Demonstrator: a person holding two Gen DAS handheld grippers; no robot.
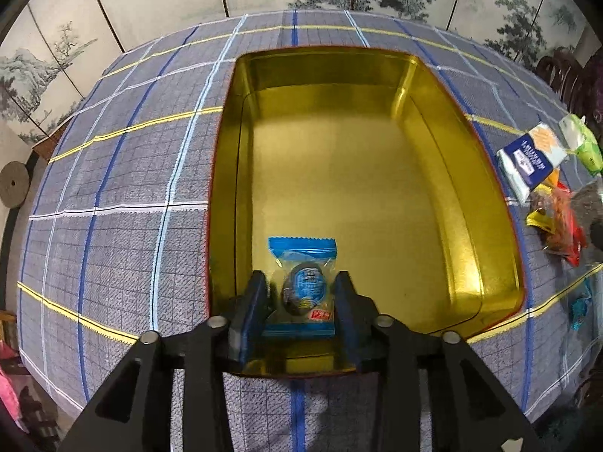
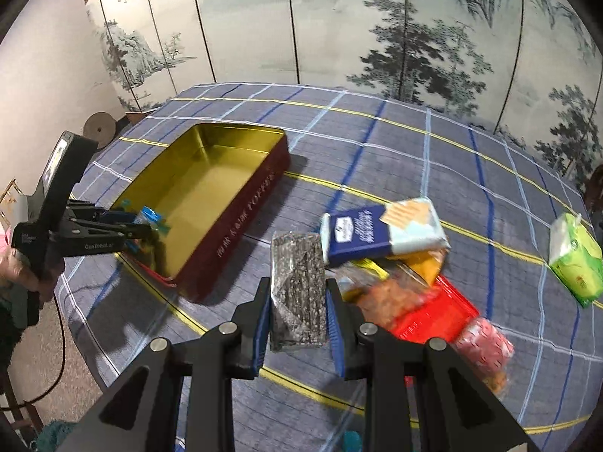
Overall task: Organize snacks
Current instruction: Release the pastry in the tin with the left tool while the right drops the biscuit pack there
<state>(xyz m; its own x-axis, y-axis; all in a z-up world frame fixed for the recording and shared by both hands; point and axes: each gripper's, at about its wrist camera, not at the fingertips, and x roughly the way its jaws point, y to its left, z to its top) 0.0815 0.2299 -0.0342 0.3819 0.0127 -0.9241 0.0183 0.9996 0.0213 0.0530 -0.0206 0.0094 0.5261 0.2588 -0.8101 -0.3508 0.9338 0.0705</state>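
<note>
1. Two packets are in hand. My left gripper [image 1: 300, 293] has its jaws pinching a blue-wrapped snack [image 1: 303, 286] over the near end of the gold-lined tin [image 1: 433, 75]. My right gripper [image 2: 298, 314] has its jaws pressed on a dark speckled packet [image 2: 297, 286] just right of the tin, beside the snack pile [image 2: 407, 263] on the worktop [image 2: 377, 143].
2. To place the blue one well, I judge I should lower it flat into the near left corner before letting go, leaving room for the rest.
3. The blue packet's long axis runs near to far, along the tin's length, its crimped end pointing far. The speckled packet also runs near to far.
</note>
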